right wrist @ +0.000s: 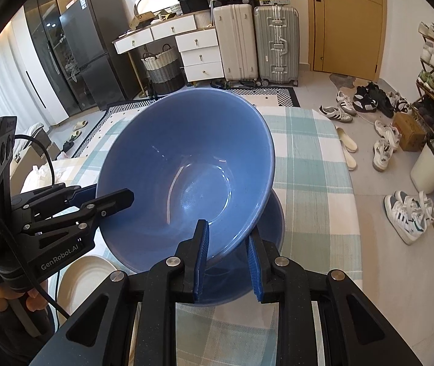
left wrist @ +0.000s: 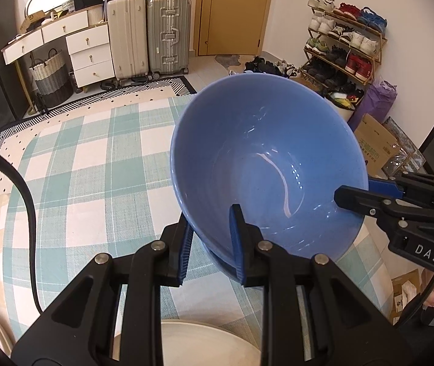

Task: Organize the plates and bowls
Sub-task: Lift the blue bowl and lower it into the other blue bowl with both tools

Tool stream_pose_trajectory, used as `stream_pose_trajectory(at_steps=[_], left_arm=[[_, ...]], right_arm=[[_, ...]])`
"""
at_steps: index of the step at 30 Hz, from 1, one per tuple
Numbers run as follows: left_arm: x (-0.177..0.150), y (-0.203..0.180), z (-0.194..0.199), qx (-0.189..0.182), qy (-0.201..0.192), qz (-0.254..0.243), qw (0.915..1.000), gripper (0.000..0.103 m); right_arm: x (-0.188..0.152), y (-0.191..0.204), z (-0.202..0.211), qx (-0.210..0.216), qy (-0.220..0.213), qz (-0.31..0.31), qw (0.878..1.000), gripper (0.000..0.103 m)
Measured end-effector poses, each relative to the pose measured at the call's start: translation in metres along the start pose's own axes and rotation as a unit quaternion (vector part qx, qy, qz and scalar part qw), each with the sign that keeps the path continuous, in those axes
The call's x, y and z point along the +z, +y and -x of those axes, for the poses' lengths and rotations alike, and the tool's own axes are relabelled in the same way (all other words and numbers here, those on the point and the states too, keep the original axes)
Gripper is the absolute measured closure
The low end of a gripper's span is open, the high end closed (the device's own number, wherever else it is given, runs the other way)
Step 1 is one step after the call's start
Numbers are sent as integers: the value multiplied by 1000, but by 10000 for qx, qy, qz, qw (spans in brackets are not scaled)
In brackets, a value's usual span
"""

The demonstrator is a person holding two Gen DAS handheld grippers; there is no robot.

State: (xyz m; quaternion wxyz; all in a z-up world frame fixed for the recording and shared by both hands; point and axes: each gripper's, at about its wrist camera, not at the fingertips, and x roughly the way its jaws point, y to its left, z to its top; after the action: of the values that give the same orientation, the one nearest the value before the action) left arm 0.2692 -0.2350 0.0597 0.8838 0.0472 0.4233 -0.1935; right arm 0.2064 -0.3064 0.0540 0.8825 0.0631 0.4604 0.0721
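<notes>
The bowl (left wrist: 265,164) is being held tilted above the tabletop (left wrist: 95,158), gripped at 2 spots on its rim. The left claw (left wrist: 211,244) is pinching the rim near its own camera, with 1 blue pad inside the bowl and 1 against the outer wall. The right claw (right wrist: 226,253) is pinching the rim the same way from the other side, 1 pad inside and 1 outside. In the left wrist view the right claw (left wrist: 366,192) is reaching in from the right edge and clamping the rim there; in the right wrist view the left claw (right wrist: 107,198) is coming in from the left and gripping the rim.

A 2nd blue bowl (right wrist: 275,222) is sitting directly beneath the tilted one on the checked cloth, showing past its lower right edge in the right wrist view. A cream plate (left wrist: 204,341) is lying on the tabletop near the left claw, partly hidden by the claw's body. A hand (right wrist: 31,302) is holding the left claw's handle.
</notes>
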Motion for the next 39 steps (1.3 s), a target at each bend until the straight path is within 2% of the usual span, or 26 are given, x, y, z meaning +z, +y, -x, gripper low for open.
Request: stream_pose_trajectory(at_steps=[24,39], left_arm=[[-19,11,-47,-66,336,42,9994,83],[-22,13,-49,-108,345,100,9993,83]], right_arm=[[-21,-12,-29,-36,411,-145,9990,79],[-22,-6,-32,-183,427,12,9989,73]])
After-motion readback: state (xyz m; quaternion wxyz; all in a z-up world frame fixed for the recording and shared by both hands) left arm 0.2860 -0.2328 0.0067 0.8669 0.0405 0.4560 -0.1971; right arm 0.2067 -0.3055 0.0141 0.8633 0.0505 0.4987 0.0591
